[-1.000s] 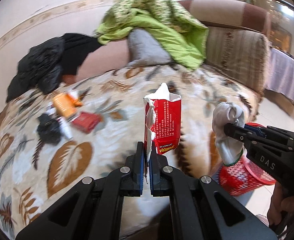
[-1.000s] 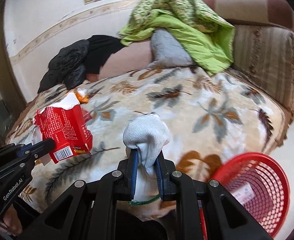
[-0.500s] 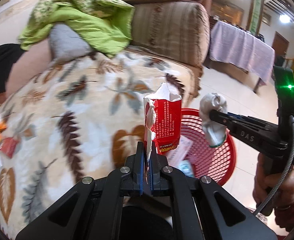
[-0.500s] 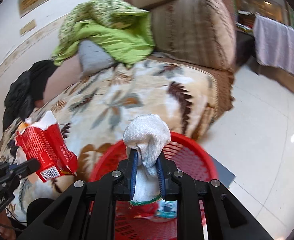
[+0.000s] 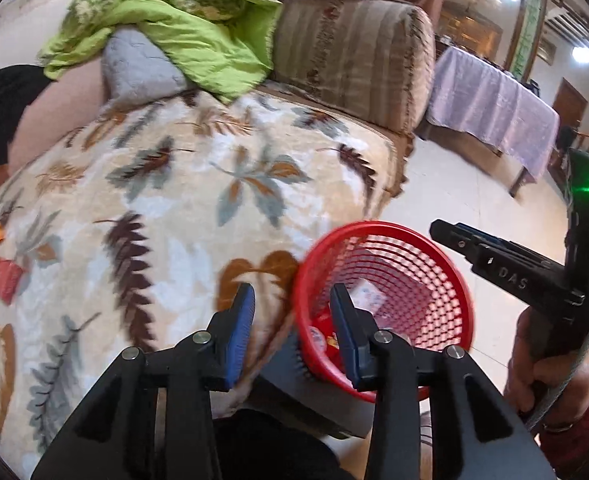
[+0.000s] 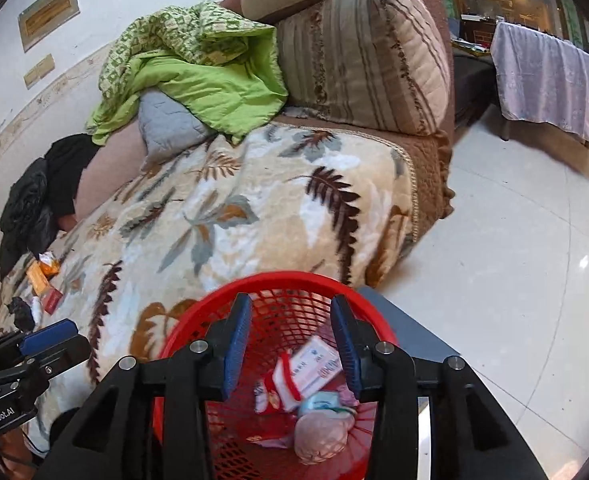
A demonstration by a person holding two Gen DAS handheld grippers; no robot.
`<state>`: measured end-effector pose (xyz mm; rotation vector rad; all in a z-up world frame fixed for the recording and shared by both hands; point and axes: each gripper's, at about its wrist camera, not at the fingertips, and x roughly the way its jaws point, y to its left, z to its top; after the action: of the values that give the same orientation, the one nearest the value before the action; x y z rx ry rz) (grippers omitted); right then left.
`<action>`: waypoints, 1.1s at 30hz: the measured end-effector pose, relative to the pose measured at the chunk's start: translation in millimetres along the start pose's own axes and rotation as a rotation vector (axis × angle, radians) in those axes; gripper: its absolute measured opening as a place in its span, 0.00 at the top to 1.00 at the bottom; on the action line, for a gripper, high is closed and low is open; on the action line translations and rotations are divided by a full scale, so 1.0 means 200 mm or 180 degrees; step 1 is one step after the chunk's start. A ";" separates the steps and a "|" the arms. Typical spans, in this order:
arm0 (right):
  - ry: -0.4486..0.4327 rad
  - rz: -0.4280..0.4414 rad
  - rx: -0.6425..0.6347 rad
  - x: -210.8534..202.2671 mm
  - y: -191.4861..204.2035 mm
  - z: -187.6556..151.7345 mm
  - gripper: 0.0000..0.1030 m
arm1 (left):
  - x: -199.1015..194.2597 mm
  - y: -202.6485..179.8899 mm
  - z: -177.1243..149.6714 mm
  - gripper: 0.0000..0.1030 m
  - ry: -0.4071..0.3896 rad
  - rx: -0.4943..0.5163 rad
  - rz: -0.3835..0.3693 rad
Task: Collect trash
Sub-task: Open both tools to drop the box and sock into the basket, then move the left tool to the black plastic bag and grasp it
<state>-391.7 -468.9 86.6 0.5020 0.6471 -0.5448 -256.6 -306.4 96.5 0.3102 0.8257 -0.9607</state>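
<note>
The red mesh basket [image 6: 286,278] stands on the floor against the sofa's front. My right gripper [image 6: 291,308] hangs over it, jaws opening, with nothing between the pads. Below it in the basket lie the torn red carton [image 6: 282,380], the balled white glove [image 6: 322,436] and a white packet [image 6: 318,364]. My left gripper [image 5: 291,300] hovers at the near-left rim of the basket [image 5: 374,226], jaws opening and empty. On the far left of the leaf blanket remain an orange packet [image 6: 42,272], a small red packet [image 6: 52,300] and a black scrap [image 6: 22,312].
A green quilt [image 6: 198,76], a grey cushion [image 6: 166,124] and a black jacket [image 6: 34,208] lie at the sofa's back. The striped armrest [image 6: 366,56] rises to the right. A cloth-covered table [image 6: 554,76] stands across the tiled floor [image 6: 514,260].
Both grippers swung from over the sofa to the basket, then opened. The red carton left the left jaws and the white glove left the right; both now lie in the basket.
</note>
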 end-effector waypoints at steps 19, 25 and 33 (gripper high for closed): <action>0.0330 0.1061 -0.1089 0.19 1.10 -0.06 0.52 | -0.53 1.02 -0.28 0.45 -0.0398 -0.1290 0.0972; 0.0420 0.1251 -0.1371 0.26 1.39 -0.12 0.45 | -0.70 1.51 -0.42 0.26 -0.0530 -0.2122 0.1519; 0.0546 0.1385 -0.1574 0.38 1.61 -0.15 0.44 | -0.53 1.98 -0.38 0.21 -0.0365 -0.2925 0.1450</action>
<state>-157.2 -233.3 99.5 0.2092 0.7792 0.0764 0.2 22.3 78.2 -0.3435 0.9516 -0.1145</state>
